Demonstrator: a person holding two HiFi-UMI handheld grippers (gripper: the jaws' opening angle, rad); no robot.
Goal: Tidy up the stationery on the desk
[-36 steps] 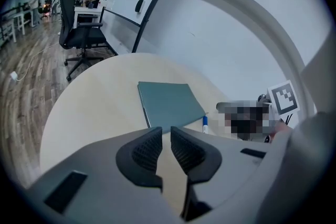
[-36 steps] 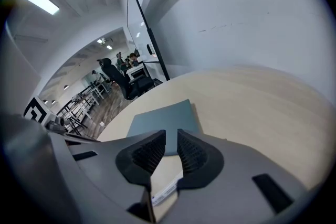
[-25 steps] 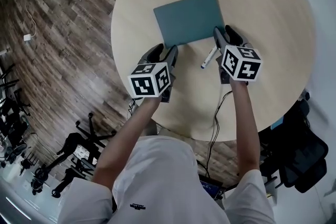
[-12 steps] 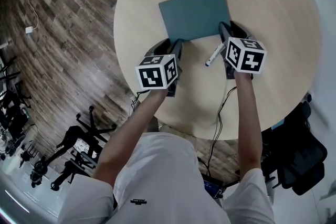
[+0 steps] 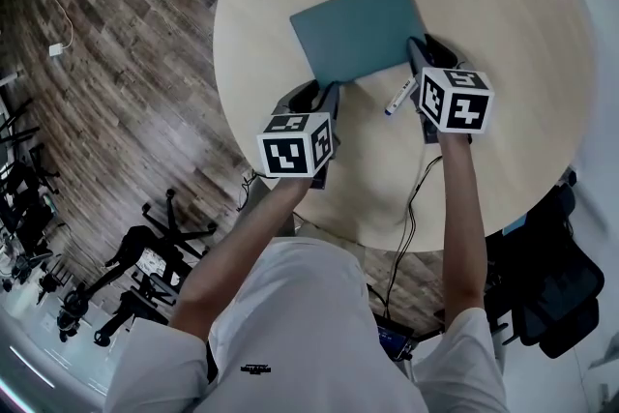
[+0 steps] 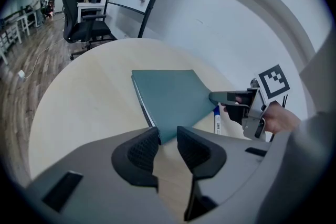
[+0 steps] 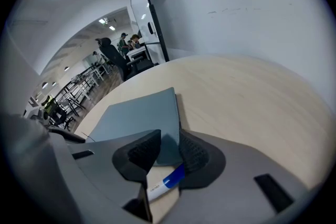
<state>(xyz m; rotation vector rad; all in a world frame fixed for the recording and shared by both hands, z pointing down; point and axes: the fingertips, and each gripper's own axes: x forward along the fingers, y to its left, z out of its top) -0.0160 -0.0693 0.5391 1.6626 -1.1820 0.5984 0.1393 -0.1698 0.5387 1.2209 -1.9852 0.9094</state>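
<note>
Notebook [image 5: 360,29], teal, lies flat mid-surface [image 5: 503,5], w/ marker [image 5: 398,97] just beside its near edge. L hand-held gripper [image 6: 168,141] & R hand-held gripper [image 7: 169,147] each straddle a near corner; jaws have just been closing, part-shut, not clamped. Seat corners deeper, squeeze evenly, keep R off marker. Pad contact unclear; marker's end is hidden under R jaws.

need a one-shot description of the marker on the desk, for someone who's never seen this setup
Start at the round pale-wood table; a teal notebook lies flat on it. Just off the notebook corner nearest the person's right hand, on bare wood, the marker lies at a slant. It is the only slim, stick-shaped thing there: a white barrel with a blue section, next to the notebook's broad plain cover.
</note>
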